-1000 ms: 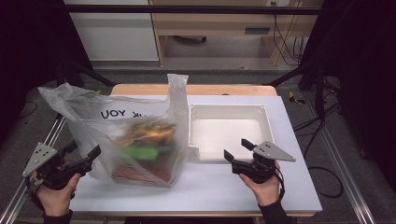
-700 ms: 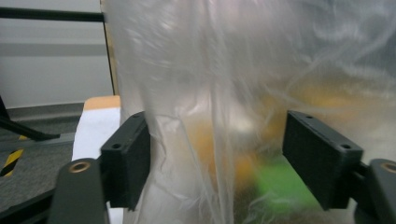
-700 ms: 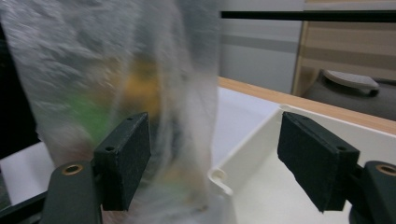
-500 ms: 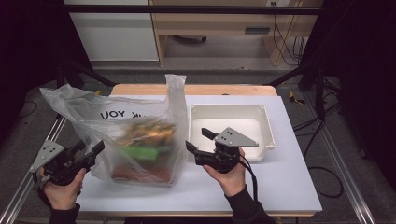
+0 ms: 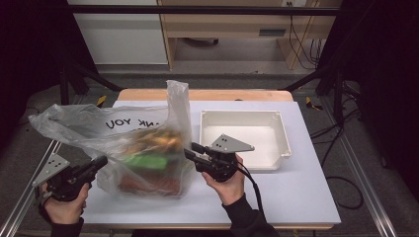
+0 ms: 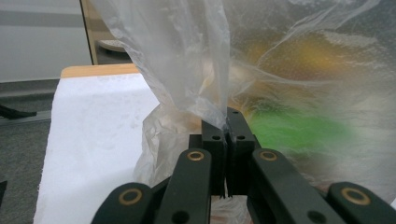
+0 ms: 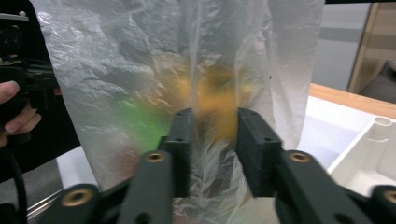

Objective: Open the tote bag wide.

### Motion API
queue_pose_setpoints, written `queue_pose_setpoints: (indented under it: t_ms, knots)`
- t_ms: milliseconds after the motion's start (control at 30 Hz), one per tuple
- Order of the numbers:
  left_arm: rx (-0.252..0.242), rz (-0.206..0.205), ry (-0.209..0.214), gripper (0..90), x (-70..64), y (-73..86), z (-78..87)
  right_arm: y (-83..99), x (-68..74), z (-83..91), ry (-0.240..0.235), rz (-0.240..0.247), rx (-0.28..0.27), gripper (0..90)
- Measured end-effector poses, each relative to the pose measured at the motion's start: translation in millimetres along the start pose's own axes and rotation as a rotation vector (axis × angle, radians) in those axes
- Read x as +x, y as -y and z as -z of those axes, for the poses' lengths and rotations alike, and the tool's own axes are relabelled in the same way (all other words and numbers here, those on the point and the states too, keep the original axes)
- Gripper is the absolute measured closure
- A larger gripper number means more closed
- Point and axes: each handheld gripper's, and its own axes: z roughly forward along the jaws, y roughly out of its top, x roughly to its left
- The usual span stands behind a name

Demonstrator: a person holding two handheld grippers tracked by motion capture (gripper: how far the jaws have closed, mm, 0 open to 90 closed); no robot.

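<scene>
I see the plastic bag point(image 5: 138, 148) standing on the white table point(image 5: 296, 197), left of centre, its far handle sticking up and the left side of its mouth drawn out to the left. Through the film: orange, green and reddish-brown contents, too blurred to identify.

Left gripper point(image 5: 97, 163) sits at the near-left corner of the bag. In the left gripper view its jaws are closed together with a fold of bag film point(image 6: 205, 93) pinched between them.

Right gripper point(image 5: 189, 152) is at the bag's right side, jaws pointing left into it. In the right gripper view the jaws stand apart with a strip of the bag point(image 7: 210, 116) hanging in the gap; I can't tell if either pad touches the film.

White tray point(image 5: 276, 155) is right of the bag, just far of the right hand point(image 5: 228, 183). Left hand point(image 5: 62, 205) is at the near-left table edge.
</scene>
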Motion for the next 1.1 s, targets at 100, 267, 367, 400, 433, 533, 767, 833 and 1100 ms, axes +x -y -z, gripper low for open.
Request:
queue_pose_setpoints:
  t_ms: [100,267,367,400,433,533,767,833,1100]
  knots:
    - [-0.002,-0.005,0.007,88.4,-2.9,1.0,3.7,0.5,0.6,0.8,-0.016,0.008,0.019,82.0]
    - [0.002,-0.001,0.047,88.4,-7.1,8.2,11.2,6.4,3.2,12.2,-0.031,0.032,0.073,90.0]
    - [0.022,-0.023,0.046,88.4,-11.0,18.1,15.2,11.7,2.8,16.8,-0.047,0.023,0.085,90.0]
    - [0.03,-0.028,0.047,88.4,-11.9,21.7,16.7,15.2,2.5,18.7,-0.051,0.018,0.092,90.0]
    - [0.036,-0.034,0.046,88.4,-12.7,25.4,18.0,19.1,2.5,20.2,-0.055,0.011,0.1,90.0]
    - [0.058,-0.048,0.043,88.4,-14.7,36.2,19.6,31.9,2.4,22.5,-0.054,0.004,0.132,90.0]
    - [0.082,-0.002,0.021,88.3,-18.8,60.3,12.4,61.5,0.0,15.0,-0.057,-0.019,0.199,90.0]
    - [0.077,0.018,0.018,88.4,-19.8,63.9,10.9,66.7,1.6,12.3,-0.06,-0.017,0.213,90.0]
    - [0.123,0.026,-0.013,88.3,-16.7,81.9,4.4,90.2,6.6,1.8,-0.058,-0.024,0.272,90.0]
